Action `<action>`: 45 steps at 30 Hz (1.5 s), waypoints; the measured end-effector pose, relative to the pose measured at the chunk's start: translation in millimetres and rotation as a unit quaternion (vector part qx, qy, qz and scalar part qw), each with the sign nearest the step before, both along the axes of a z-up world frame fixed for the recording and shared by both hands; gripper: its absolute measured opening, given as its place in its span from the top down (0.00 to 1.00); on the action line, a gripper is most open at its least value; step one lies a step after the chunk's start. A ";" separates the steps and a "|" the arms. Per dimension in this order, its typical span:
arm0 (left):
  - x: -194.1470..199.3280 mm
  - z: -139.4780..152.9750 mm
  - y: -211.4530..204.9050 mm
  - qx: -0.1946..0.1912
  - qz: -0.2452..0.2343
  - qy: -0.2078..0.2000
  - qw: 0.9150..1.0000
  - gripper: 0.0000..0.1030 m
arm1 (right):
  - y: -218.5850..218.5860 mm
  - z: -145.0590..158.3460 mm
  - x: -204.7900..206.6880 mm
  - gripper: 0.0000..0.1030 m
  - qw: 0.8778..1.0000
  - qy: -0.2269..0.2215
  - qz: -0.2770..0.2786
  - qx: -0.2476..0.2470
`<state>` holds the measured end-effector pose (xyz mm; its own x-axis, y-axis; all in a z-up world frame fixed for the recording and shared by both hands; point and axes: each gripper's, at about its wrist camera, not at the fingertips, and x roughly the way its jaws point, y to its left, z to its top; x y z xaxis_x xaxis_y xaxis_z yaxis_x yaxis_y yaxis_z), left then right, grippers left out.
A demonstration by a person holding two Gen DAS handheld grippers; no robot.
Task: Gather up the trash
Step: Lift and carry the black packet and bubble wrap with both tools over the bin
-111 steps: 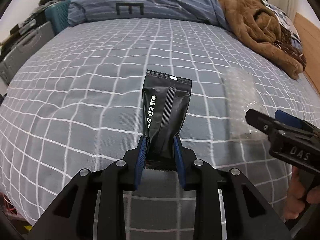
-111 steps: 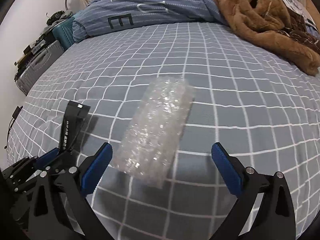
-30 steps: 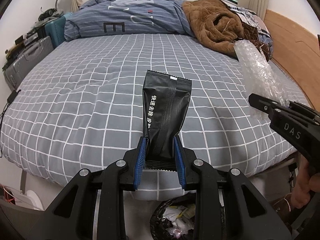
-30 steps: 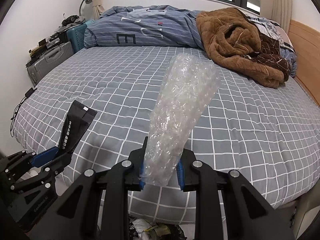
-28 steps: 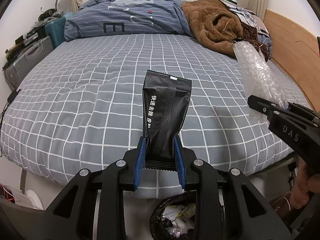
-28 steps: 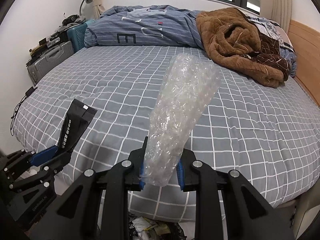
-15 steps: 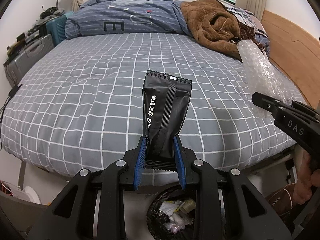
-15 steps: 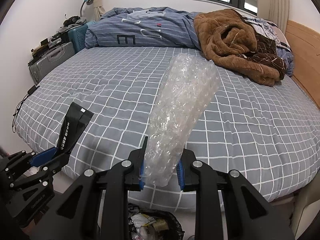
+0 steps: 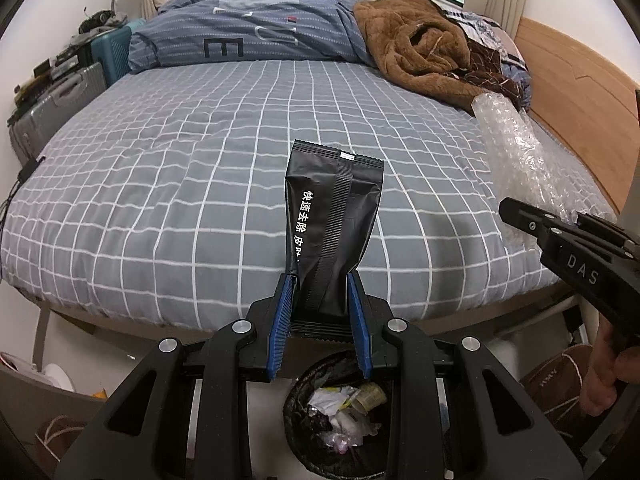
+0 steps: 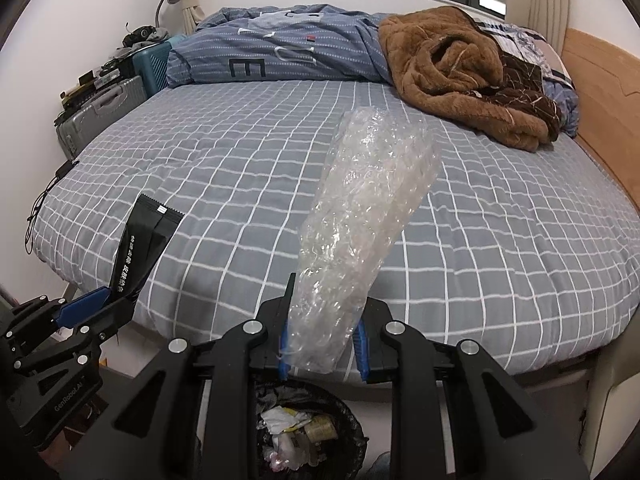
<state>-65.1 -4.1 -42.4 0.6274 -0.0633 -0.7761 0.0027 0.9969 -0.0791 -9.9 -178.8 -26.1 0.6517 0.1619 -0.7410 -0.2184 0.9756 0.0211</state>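
Observation:
My left gripper (image 9: 320,312) is shut on a black foil wrapper (image 9: 332,216) with white lettering, held upright beyond the foot of the bed. It also shows in the right wrist view (image 10: 140,248) at the left. My right gripper (image 10: 322,340) is shut on a roll of clear bubble wrap (image 10: 360,220), also seen in the left wrist view (image 9: 516,160) at the right. A black-lined trash bin (image 9: 298,432) with crumpled waste stands on the floor below both grippers; it also shows in the right wrist view (image 10: 352,424).
The bed's grey checked sheet (image 9: 200,168) fills the middle. A blue striped duvet (image 9: 256,40) and a brown fleece (image 9: 416,40) lie at the far end. Suitcases (image 9: 56,108) stand at the left, a wooden headboard (image 9: 580,92) at the right.
Both grippers have lifted their items off the bed and drawn back past its foot. The trash bin has come further into view beneath them.

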 end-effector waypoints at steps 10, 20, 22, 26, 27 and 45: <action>-28.9 -14.8 -1.1 -0.001 0.004 0.018 1.000 0.73 | 2.8 -13.6 -29.9 0.78 1.000 0.019 0.006 -0.001; -51.9 -26.4 -0.6 -0.001 0.011 0.037 0.999 0.73 | -3.4 -29.3 -54.9 0.78 0.999 0.041 0.003 -0.001; -55.6 -28.6 -0.6 -0.001 0.013 0.040 0.999 0.73 | -4.3 -33.3 -60.0 0.78 0.999 0.046 0.003 -0.002; -64.5 -33.3 -2.7 0.000 0.011 0.044 0.999 0.73 | -6.8 -40.6 -68.7 0.78 0.999 0.053 0.002 -0.003; -66.4 -34.8 -3.3 0.000 0.011 0.046 0.999 0.73 | -7.7 -42.8 -71.0 0.78 0.998 0.055 0.001 -0.004; -94.7 -97.2 -6.0 0.001 0.004 0.114 0.994 0.73 | 2.9 -133.5 -114.2 0.78 0.987 0.157 0.032 -0.025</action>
<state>-159.8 -10.1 -139.6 0.4365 -0.0578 -0.8979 -0.0231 0.9969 -0.0754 -124.1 -175.9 -159.6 0.3777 0.1536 -0.9131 -0.2699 0.9616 0.0501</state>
